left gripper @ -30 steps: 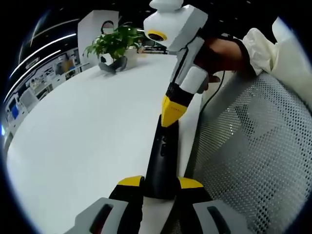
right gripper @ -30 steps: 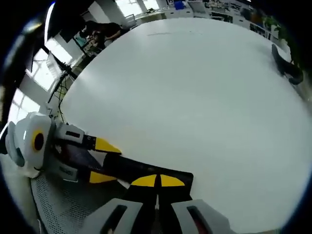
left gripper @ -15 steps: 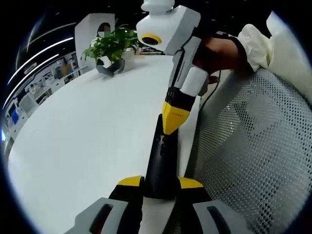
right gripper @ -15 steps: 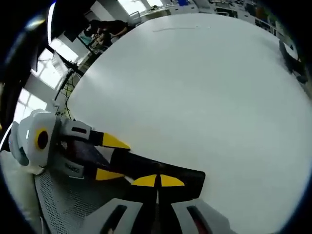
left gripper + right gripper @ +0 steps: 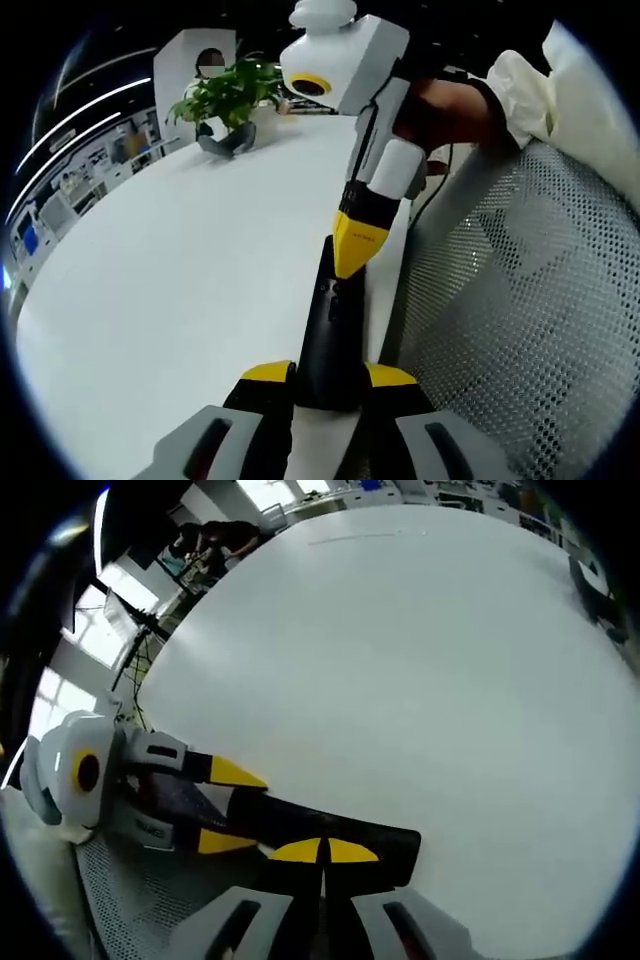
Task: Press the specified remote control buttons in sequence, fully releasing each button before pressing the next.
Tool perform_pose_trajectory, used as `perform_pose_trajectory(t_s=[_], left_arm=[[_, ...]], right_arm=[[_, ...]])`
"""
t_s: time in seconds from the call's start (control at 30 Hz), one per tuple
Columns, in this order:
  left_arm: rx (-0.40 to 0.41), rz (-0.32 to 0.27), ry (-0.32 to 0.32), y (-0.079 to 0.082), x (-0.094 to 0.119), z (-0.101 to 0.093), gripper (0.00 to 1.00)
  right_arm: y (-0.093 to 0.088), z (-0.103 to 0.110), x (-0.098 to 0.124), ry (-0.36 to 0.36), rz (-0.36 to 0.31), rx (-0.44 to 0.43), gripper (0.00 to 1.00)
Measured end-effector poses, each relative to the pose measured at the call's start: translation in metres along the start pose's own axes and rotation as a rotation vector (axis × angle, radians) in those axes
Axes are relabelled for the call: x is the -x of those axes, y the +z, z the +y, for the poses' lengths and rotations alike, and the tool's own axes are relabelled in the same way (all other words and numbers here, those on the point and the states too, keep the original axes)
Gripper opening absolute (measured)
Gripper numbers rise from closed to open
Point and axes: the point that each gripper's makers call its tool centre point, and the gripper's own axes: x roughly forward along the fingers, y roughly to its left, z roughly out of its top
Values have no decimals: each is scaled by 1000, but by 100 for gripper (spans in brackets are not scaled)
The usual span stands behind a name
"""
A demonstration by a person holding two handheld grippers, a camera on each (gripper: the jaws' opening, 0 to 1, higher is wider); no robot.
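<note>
remote control point(image 5: 330, 330), black and slim, lies lengthwise at the near edge of the white table point(image 5: 180, 270), its near end clamped between the yellow-tipped jaws of the left gripper point(image 5: 328, 378). far left of the left gripper view, a potted plant point(image 5: 228, 92) stands at the table's far end beside a white panel point(image 5: 190, 60). right gripper point(image 5: 352, 255) comes down from above with its yellow tips drawn together and the point resting on the remote's upper face, touching it near the buttons; a hand point(image 5: 450, 105) in a pale sleeve holds its white body. right of the table, a grey mesh chair back point(image 5: 520, 320). in the right gripper view, the left gripper point(image 5: 228, 805) sits at the left, jaws on either side of the remote control point(image 5: 330, 830); the right gripper point(image 5: 321, 852) shows closed yellow tips pressed on the remote's black surface, with the table point(image 5: 400, 660) spreading beyond.
</note>
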Motion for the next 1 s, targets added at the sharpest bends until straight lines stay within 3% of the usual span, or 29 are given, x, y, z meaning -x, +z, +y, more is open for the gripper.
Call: perform_pose_trajectory(t_s=[0.67, 1.0], left_arm=[[-2, -1, -1, 0, 0, 0, 26], [-5, 2, -3, 1, -1, 0, 26]], right_arm=[[-1, 1, 0, 15, -3, 0, 0], [-7, 0, 2, -9, 40, -4, 0]])
